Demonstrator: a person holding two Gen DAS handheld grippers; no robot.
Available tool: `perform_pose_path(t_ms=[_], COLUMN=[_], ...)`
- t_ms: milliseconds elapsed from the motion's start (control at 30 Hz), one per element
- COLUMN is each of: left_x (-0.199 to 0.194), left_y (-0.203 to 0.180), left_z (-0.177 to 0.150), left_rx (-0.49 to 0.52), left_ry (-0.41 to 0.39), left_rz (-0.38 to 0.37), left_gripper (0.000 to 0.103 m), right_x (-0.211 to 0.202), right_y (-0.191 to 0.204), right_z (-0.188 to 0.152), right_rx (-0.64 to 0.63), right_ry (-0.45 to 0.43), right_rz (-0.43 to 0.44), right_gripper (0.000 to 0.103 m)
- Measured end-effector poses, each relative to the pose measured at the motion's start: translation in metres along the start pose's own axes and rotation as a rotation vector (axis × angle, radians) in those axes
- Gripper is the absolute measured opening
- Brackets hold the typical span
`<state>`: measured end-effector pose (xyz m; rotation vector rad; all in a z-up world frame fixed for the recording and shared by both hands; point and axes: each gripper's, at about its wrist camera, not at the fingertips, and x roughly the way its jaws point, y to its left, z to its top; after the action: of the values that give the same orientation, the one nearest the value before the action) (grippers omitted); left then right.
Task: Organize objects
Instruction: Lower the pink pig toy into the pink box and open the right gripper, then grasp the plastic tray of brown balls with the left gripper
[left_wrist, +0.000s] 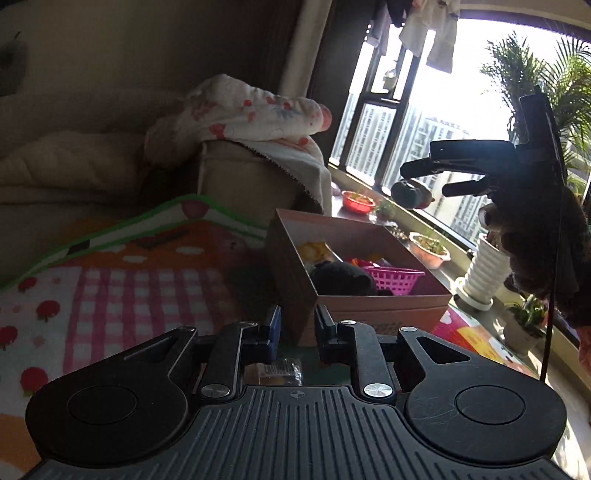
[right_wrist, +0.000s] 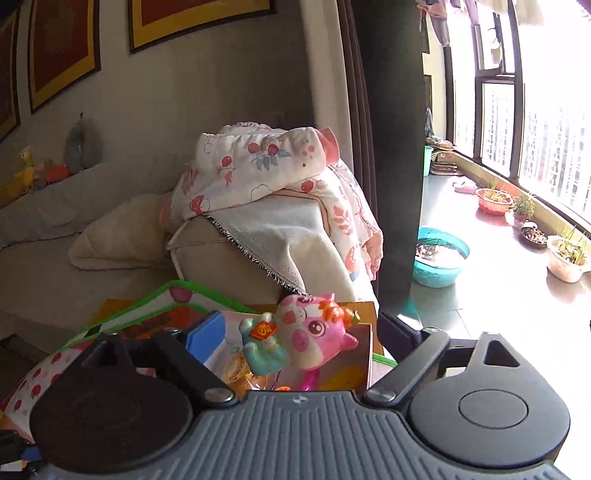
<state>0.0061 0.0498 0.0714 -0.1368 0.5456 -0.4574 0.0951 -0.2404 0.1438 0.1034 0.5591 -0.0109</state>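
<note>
The pink pig toy (right_wrist: 306, 332) hangs free between the right gripper (right_wrist: 299, 332)'s wide-spread fingers, untouched, above the cardboard box (left_wrist: 384, 301). Its long axis lies roughly level, head to the right, teal feet left. From the left view it is a dark blur, hard to read. The left gripper (left_wrist: 297, 325), near the box's near-left corner, stands narrow with nothing between its fingers.
</note>
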Motion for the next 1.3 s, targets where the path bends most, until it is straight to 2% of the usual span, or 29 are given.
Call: perform_pose_path(t_ms=[133, 300, 467, 567, 633, 767, 833, 967, 1033, 1167, 1300], left_x=[-0.02, -0.025, -0.033, -0.037, -0.04, -0.037, -0.034, -0.029, -0.025, -0.018, -0.007], left_y=[0.027, 0.049, 0.045, 0.036, 0.024, 0.002, -0.005, -0.007, 0.001, 0.002, -0.015], left_z=[-0.01, -0.025, -0.037, -0.044, -0.049, -0.055, -0.058, -0.06, -0.06, -0.058, -0.056], left_rx=[-0.04, -0.119, -0.159, -0.164, -0.14, -0.062, -0.046, -0.013, -0.036, -0.052, -0.012], left_ry=[-0.001, 0.034, 0.052, 0.077, 0.105, 0.166, 0.179, 0.175, 0.192, 0.189, 0.212], left_rz=[0.058, 0.101, 0.05, -0.007, -0.044, -0.043, -0.019, 0.117, 0.152, 0.107, -0.028], left_gripper=[0.022, 0.022, 0.022, 0.022, 0.022, 0.022, 0.022, 0.022, 0.022, 0.022, 0.022], right_x=[0.005, -0.014, -0.037, -0.047, -0.048, -0.047, -0.045, -0.046, -0.046, -0.045, -0.045], right_y=[0.009, 0.016, 0.016, 0.021, 0.023, 0.027, 0.029, 0.032, 0.033, 0.033, 0.032], right_z=[-0.016, -0.058, -0.107, -0.142, -0.164, -0.195, -0.204, -0.211, -0.213, -0.213, -0.213], right_rx=[0.003, -0.048, -0.078, -0.121, -0.125, -0.111, -0.104, -0.118, -0.124, -0.125, -0.127], right_ry=[0.045, 0.08, 0.143, 0.174, 0.204, 0.251, 0.263, 0.243, 0.234, 0.232, 0.236], right_rz=[0.02, 0.014, 0.029, 0.022, 0.033, 0.057, 0.056, 0.047, 0.042, 0.041, 0.045], right_gripper=[0.098, 0.103, 0.103, 0.103, 0.103, 0.103, 0.103, 0.103, 0.103, 0.103, 0.103])
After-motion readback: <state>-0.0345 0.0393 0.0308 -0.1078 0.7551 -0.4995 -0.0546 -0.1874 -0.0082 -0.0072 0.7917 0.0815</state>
